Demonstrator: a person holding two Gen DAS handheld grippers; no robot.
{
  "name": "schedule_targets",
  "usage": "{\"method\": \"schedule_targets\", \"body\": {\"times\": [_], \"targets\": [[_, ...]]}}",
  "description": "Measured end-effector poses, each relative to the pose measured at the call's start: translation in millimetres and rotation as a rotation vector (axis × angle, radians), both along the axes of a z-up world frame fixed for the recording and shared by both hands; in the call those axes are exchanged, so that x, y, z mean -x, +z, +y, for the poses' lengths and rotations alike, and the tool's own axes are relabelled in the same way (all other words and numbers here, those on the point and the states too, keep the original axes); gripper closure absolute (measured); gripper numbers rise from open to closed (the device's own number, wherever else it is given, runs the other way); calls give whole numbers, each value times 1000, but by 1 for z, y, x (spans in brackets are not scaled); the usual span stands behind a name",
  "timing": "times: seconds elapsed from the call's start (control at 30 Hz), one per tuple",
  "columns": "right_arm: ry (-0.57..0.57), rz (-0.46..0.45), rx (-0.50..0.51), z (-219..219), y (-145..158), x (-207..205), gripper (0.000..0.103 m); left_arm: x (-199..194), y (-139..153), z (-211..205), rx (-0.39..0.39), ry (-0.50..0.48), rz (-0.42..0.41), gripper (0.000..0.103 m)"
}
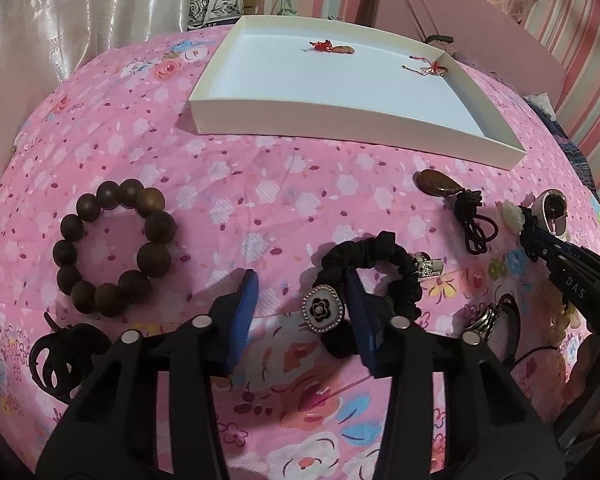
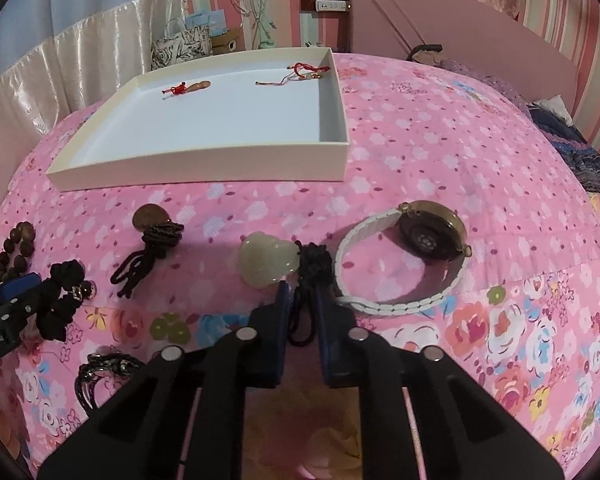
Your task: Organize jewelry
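Observation:
A white tray (image 1: 340,124) lies at the back of the pink bedspread, holding two red-corded charms (image 1: 332,47) (image 1: 430,69). My left gripper (image 1: 300,280) is open, low over the bed; its right finger reaches into a black scrunchie (image 1: 396,256), with a black-and-white flower brooch (image 1: 323,308) between the fingers. My right gripper (image 2: 303,284) is shut on the black cord (image 2: 305,312) of a pale jade pendant (image 2: 266,262), which rests on the bed. The tray also shows in the right wrist view (image 2: 204,168).
On the bed lie a dark wooden bead bracelet (image 1: 112,248), a black hair claw (image 1: 66,356), a brown stone pendant on a dark cord (image 1: 440,184), a white-strap watch (image 2: 424,248), and a braided bracelet (image 2: 100,372). A pink headboard (image 2: 460,32) stands behind.

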State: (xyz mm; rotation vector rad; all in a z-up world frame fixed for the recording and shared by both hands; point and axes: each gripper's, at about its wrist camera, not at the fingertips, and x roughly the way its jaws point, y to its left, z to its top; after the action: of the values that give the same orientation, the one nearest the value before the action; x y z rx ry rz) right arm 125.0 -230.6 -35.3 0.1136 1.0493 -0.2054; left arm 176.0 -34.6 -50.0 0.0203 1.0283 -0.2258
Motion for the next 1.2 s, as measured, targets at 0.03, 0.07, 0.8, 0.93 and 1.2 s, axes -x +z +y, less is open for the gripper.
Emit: {"method": "schedule_targets", "body": {"times": [0.03, 0.07, 0.8, 0.93, 1.2], "targets": [[0, -1, -1, 0, 0, 0, 94, 0, 0, 0, -1, -1, -2, 69], [2, -2, -2, 0, 0, 0, 95, 0, 0, 0, 1, -1, -5, 72], [21, -39, 38, 5, 7, 1, 97, 4, 3, -2, -17, 17, -62, 87], [19, -72, 38, 5, 16, -1, 98, 5, 12, -2, -8, 18, -99, 87], [24, -147, 80, 12, 37, -6, 98, 5, 36, -7, 3, 19, -175, 87]]}}
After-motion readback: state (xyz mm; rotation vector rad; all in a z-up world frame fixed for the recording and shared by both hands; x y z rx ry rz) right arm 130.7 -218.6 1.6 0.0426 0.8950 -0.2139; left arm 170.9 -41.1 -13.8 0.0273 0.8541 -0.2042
